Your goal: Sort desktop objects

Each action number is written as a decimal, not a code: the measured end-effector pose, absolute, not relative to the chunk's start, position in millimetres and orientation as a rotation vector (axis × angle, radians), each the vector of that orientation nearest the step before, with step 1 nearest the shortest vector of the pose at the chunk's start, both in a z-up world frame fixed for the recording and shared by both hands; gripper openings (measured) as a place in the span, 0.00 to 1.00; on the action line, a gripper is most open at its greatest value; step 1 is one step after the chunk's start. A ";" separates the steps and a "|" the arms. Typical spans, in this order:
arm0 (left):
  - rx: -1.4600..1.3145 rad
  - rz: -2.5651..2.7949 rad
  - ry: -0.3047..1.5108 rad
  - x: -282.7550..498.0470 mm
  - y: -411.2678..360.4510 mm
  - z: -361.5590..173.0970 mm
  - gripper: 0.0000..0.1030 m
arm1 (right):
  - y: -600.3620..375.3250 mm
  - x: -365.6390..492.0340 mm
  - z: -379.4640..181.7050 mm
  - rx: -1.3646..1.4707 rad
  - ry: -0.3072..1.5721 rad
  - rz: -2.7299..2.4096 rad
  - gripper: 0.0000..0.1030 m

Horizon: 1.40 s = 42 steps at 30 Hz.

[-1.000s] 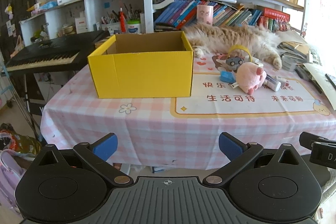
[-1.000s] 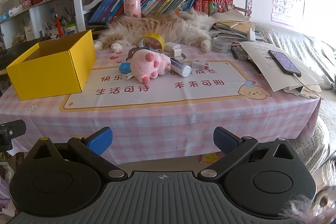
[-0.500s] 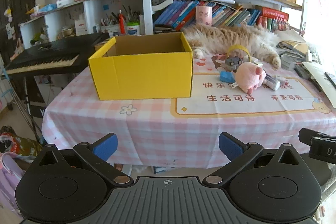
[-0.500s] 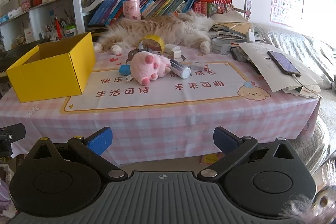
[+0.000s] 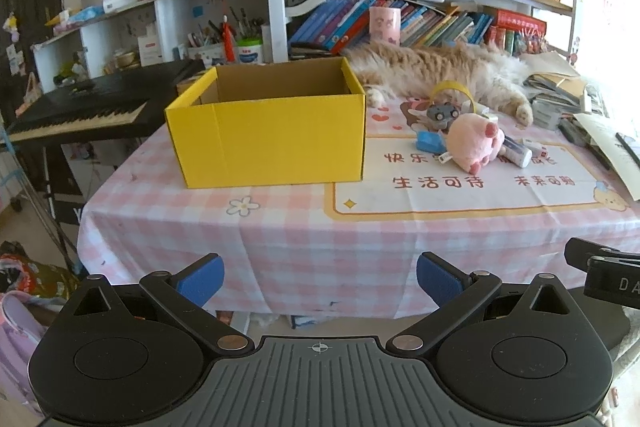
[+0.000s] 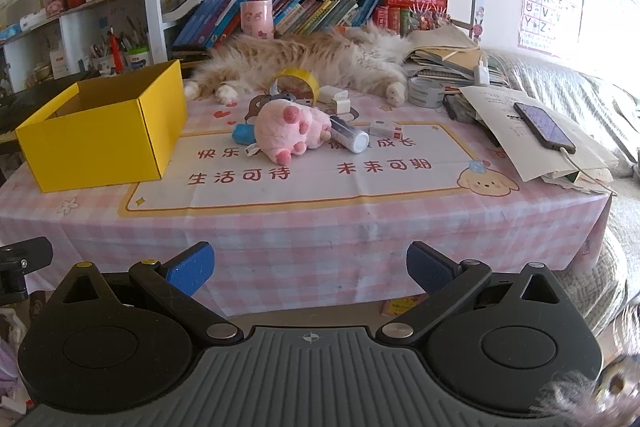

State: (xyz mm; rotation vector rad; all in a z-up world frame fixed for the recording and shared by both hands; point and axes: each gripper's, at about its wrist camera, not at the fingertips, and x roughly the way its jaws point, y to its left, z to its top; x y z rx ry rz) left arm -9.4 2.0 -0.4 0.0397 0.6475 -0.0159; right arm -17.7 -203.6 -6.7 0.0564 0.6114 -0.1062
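Both the left gripper (image 5: 318,277) and the right gripper (image 6: 310,267) hang short of the tabletop (image 6: 360,223), fingers spread and holding nothing. A yellow box (image 5: 272,143) stands open on the left. Beside it lie a pink plush toy (image 6: 294,129), a tape roll (image 6: 294,77) and a small tube (image 6: 348,135).

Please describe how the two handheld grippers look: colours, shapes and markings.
Both the left gripper and the right gripper are black, with two round discs, angled link arms with silver pivots, blue pads on the fingertips, and a ribbed grey base bearing a crosshair mark.
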 end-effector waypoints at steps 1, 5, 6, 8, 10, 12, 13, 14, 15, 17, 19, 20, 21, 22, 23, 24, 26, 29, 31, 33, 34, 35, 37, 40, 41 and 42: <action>0.040 -0.018 0.650 -9.3 2.0 -0.8 1.00 | -203.8 -17.8 -7.0 0.057 0.612 -0.106 1.00; 0.036 -0.027 0.657 -9.5 2.4 -2.1 1.00 | -200.6 -16.4 -8.6 0.055 0.620 -0.106 1.00; 0.035 -0.027 0.656 -9.7 2.7 -2.1 1.00 | -200.2 -16.5 -9.0 0.054 0.621 -0.105 1.00; 0.035 -0.028 0.657 -9.6 2.7 -2.0 1.00 | -200.1 -16.6 -8.9 0.053 0.620 -0.104 1.00; 0.033 -0.030 0.656 -10.1 2.4 -1.8 1.00 | -200.3 -16.3 -8.9 0.054 0.621 -0.105 1.00; 0.034 -0.031 0.655 -10.4 2.3 -1.7 1.00 | -200.1 -16.5 -8.8 0.053 0.623 -0.105 1.00; 0.034 -0.033 0.653 -10.8 2.3 -1.6 1.00 | -200.2 -16.4 -8.8 0.053 0.622 -0.105 1.00; 0.034 -0.035 0.651 -11.5 2.0 -1.3 1.00 | -200.2 -16.4 -8.8 0.053 0.622 -0.105 1.00; 0.034 -0.037 0.648 -12.1 1.6 -0.9 1.00 | -200.1 -16.5 -8.8 0.053 0.622 -0.106 1.00; 0.039 -0.041 0.643 -12.7 0.1 0.2 1.00 | -200.5 -16.6 -8.8 0.053 0.622 -0.105 1.00; 0.045 -0.045 0.641 -12.9 -1.1 0.6 1.00 | -200.4 -16.6 -8.7 0.053 0.622 -0.104 1.00; 0.048 -0.045 0.641 -12.9 -1.6 0.7 1.00 | -200.3 -16.6 -8.7 0.053 0.622 -0.105 1.00; 0.050 -0.045 0.642 -12.6 -1.8 0.7 1.00 | -199.9 -16.7 -8.5 0.053 0.622 -0.104 1.00; 0.050 -0.047 0.645 -12.4 -1.7 0.4 1.00 | -200.1 -16.7 -8.7 0.053 0.622 -0.105 1.00; 0.048 -0.051 0.649 -12.1 -1.0 0.1 1.00 | -200.0 -16.7 -8.7 0.053 0.622 -0.105 1.00; 0.045 -0.054 0.653 -11.8 -0.9 -0.3 1.00 | -199.7 -16.7 -8.5 0.052 0.623 -0.104 1.00; 0.041 -0.063 0.660 -11.5 -0.4 -1.1 1.00 | -200.3 -16.0 -10.1 0.051 0.624 -0.100 1.00; 0.045 -0.078 0.656 -12.4 -1.6 -1.2 1.00 | -200.3 -15.9 -9.9 0.053 0.626 -0.097 1.00; 0.048 -0.087 0.651 -12.6 -2.6 -1.1 1.00 | -200.3 -15.7 -10.1 0.060 0.631 -0.088 1.00; 0.049 -0.095 0.649 -12.7 -2.9 -1.0 1.00 | -200.3 -16.0 -9.9 0.059 0.633 -0.087 1.00; 0.049 -0.097 0.649 -12.5 -2.9 -1.0 1.00 | -200.1 -16.0 -9.8 0.059 0.633 -0.087 1.00; 0.049 -0.097 0.650 -12.3 -2.6 -1.1 1.00 | -200.1 -16.1 -9.6 0.060 0.632 -0.087 1.00; 0.046 -0.099 0.653 -12.1 -2.4 -1.7 1.00 | -199.8 -16.0 -9.5 0.057 0.633 -0.091 1.00; 0.039 -0.102 0.659 -11.0 -1.6 -2.9 1.00 | -200.5 -15.1 -10.2 0.056 0.636 -0.098 1.00; 0.039 -0.101 0.661 -10.4 -1.4 -3.4 1.00 | -200.5 -14.5 -10.6 0.056 0.637 -0.099 1.00; 0.038 -0.100 0.662 -9.7 -1.0 -3.7 1.00 | -200.5 -14.7 -10.5 0.057 0.636 -0.097 1.00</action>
